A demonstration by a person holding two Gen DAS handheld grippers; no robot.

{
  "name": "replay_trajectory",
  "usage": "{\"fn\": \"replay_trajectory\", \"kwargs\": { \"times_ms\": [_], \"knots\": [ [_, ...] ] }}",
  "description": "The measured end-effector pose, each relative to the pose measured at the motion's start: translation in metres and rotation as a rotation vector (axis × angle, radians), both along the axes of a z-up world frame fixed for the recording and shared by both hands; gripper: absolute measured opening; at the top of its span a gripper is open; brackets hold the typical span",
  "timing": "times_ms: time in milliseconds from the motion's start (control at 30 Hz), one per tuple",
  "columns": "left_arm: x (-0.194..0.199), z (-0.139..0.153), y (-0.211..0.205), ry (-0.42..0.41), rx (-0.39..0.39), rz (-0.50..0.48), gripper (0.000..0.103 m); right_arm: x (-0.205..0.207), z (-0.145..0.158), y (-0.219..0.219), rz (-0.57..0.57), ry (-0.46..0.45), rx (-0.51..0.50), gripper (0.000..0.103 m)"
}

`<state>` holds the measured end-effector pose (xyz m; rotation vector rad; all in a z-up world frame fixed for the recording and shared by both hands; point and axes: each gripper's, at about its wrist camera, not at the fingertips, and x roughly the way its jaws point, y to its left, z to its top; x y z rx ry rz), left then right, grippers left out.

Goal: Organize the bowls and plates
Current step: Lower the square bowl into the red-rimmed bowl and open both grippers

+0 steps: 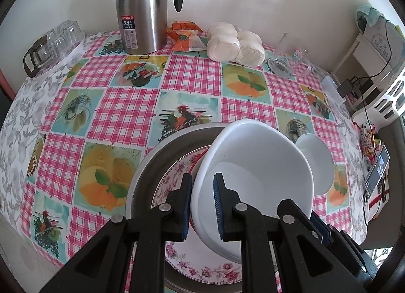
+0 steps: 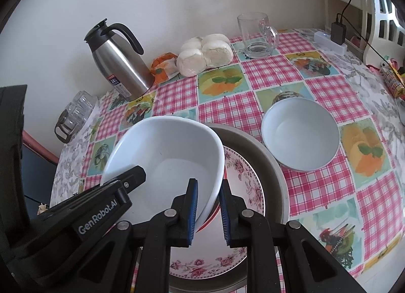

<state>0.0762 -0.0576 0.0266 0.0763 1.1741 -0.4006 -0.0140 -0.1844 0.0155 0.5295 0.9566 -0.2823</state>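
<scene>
Both tools gripped the big white bowl by opposite rims: left tool, right tool. It tilted above the floral plate inside the metal basin, near the tabletop's front edge. Small white bowl sat just beside the basin.

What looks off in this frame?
The big white bowl is tilted, not seated flat, over the flowered plate in the metal pan. Both grippers, left and right, straddle its rim. Nothing spilled.

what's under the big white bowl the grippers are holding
A floral plate lying in a metal pan. The bowl and both grippers hide much of the plate, so anything on its covered part can't be seen.
</scene>
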Motion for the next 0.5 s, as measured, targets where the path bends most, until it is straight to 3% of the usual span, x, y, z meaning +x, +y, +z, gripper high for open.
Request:
{"fn": "replay_trajectory", "kwargs": {
  "times_ms": [500],
  "knots": [
    [0.0015, 0.0004, 0.0022, 0.005, -0.009, 0.010, 0.020, 0.0006, 0.0003, -0.0010, -0.001, 0.005, 0.003, 0.023]
  ]
}}
